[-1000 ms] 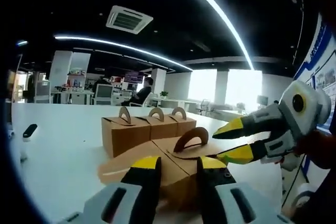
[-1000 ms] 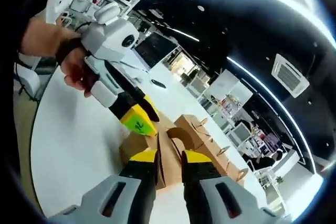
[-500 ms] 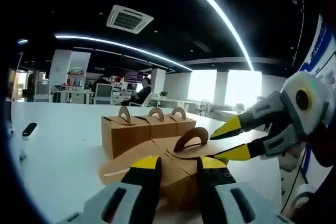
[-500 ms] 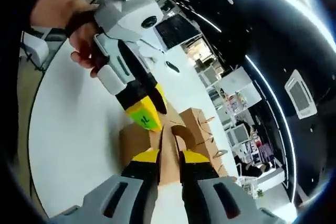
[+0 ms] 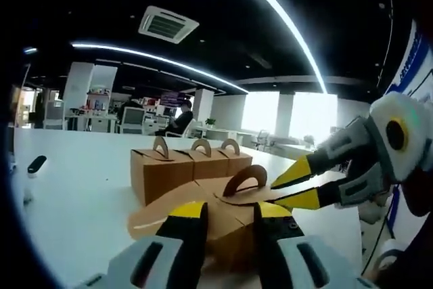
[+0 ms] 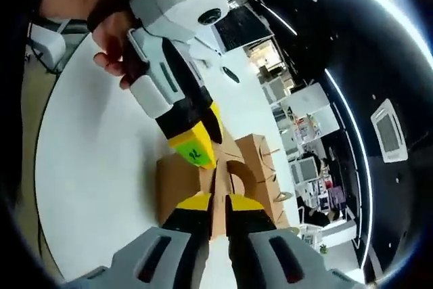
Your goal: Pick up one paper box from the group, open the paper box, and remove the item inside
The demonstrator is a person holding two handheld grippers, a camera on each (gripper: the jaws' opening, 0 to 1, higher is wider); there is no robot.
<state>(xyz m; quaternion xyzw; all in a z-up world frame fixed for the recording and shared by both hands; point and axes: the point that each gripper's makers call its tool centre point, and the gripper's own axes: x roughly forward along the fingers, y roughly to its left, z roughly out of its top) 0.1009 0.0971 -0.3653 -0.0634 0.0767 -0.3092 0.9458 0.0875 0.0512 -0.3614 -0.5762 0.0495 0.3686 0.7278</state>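
- The near paper box [image 5: 223,218] sits on the white worktop [image 5: 74,194], right in front of the left tongs [image 5: 230,213]; its lid flaps are partly open and its curved handle [image 5: 245,179] stands up
- The left tongs have one yellow tip on each side of the box's front; the tips touch the cardboard, but I cannot tell if they squeeze it
- The right tongs [image 5: 295,186] come in from the right, a little open, with the tips just beside the handle
- In the right gripper view, the right tongs [image 6: 211,202] are nearly closed on the box's thin top edge [image 6: 218,187]
- Three more boxes [image 5: 189,167] stand in a row just behind
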